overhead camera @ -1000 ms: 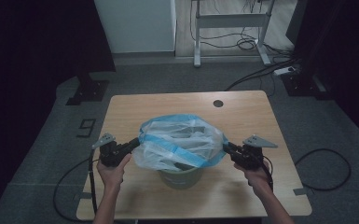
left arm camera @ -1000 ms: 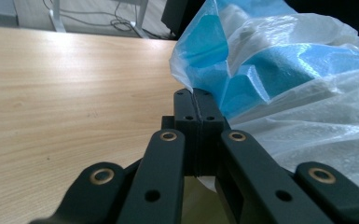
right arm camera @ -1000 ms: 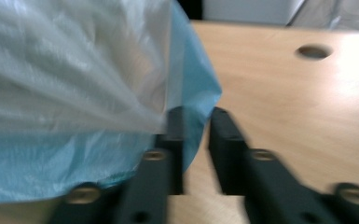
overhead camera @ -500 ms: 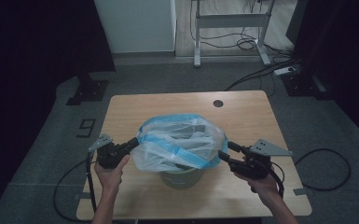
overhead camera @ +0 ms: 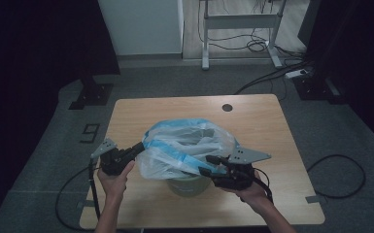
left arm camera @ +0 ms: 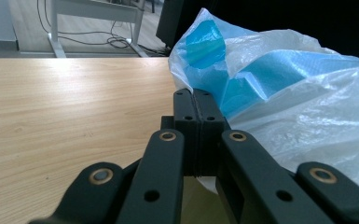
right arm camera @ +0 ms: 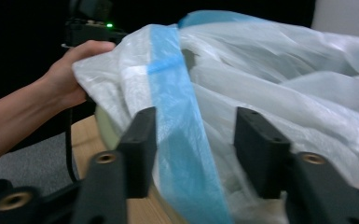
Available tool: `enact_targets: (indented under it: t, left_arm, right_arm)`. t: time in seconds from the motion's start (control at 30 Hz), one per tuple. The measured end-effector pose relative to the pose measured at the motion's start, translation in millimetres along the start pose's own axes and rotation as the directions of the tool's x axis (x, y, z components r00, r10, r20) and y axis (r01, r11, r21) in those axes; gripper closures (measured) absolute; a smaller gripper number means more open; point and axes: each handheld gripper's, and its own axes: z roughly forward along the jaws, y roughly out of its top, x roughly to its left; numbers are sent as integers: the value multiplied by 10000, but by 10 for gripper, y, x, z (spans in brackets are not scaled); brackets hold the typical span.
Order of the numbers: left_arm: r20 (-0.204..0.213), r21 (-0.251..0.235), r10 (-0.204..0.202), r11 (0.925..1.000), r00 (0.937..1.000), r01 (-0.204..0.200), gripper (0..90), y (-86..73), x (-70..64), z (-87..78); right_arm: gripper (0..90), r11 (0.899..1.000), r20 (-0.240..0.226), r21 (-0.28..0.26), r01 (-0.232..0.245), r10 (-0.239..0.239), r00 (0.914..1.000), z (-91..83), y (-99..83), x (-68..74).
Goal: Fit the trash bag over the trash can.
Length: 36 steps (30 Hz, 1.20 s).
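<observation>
Left gripper (left arm camera: 196, 133) jaws pressed together, pinching the edge of the plastic bag (overhead camera: 187, 145). Right gripper (right arm camera: 193, 149) jaws apart, straddling the bag's blue band (right arm camera: 177, 116), not clamped. White translucent bag lines a pale bin (overhead camera: 189, 184) standing mid-counter (overhead camera: 252, 116), bunched over its rim. Bin contents hidden. A "9" marks the floor (overhead camera: 91, 132) left of counter.

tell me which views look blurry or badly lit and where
High view: dim overall, dark at both sides, the table evenly lit. Left gripper view: the closed jaws of the left gripper sharp, window glare on the tabletop's far edge. Right gripper view: soft throughout, the plastic bag and the hand smeared, the right gripper blurred.
</observation>
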Motion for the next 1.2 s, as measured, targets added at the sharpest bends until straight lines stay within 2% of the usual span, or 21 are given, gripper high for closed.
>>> enact_targets:
  t: [0.1,0.17,0.27,0.33,0.53,0.63,0.87,1.0,1.2]
  left_arm:
    - [-24,-22,32,10000,10000,-32,891,10,-7,-8]
    - [-31,-28,38,10000,10000,-38,891,15,-10,-14]
    - [-33,-45,65,10000,10000,-65,890,13,-21,-27]
    - [-28,-44,82,10000,10000,-82,889,7,-24,-33]
    - [-38,4,77,10000,10000,-77,888,-9,-17,-39]
    - [11,18,89,10000,10000,-89,886,-24,-3,-50]
    - [114,403,71,9992,9999,-75,877,-55,9,-32]
    - [252,607,67,9981,9997,-82,866,-69,12,-18]
    - [332,827,36,9966,9994,-63,867,-122,0,-21]
  right_arm:
    - [682,9988,-725,-229,434,-450,9964,-16,1,92]
    - [748,9977,-1072,-175,653,-668,9920,-25,-10,161]
    - [846,9959,-1321,-202,883,-902,9871,-42,-64,249]
    - [866,9947,-1404,-279,989,-1018,9848,-45,-109,288]
    - [892,9942,-1399,-216,1054,-1074,9843,8,-289,350]
    - [893,9936,-1560,-291,1088,-1121,9814,42,-398,380]
    - [893,9907,-1655,360,1311,-1235,9784,210,-629,443]
    - [893,9839,-1298,693,1648,-1549,9794,267,-697,428]
    - [893,9837,-980,1082,1437,-1333,9862,336,-786,355]
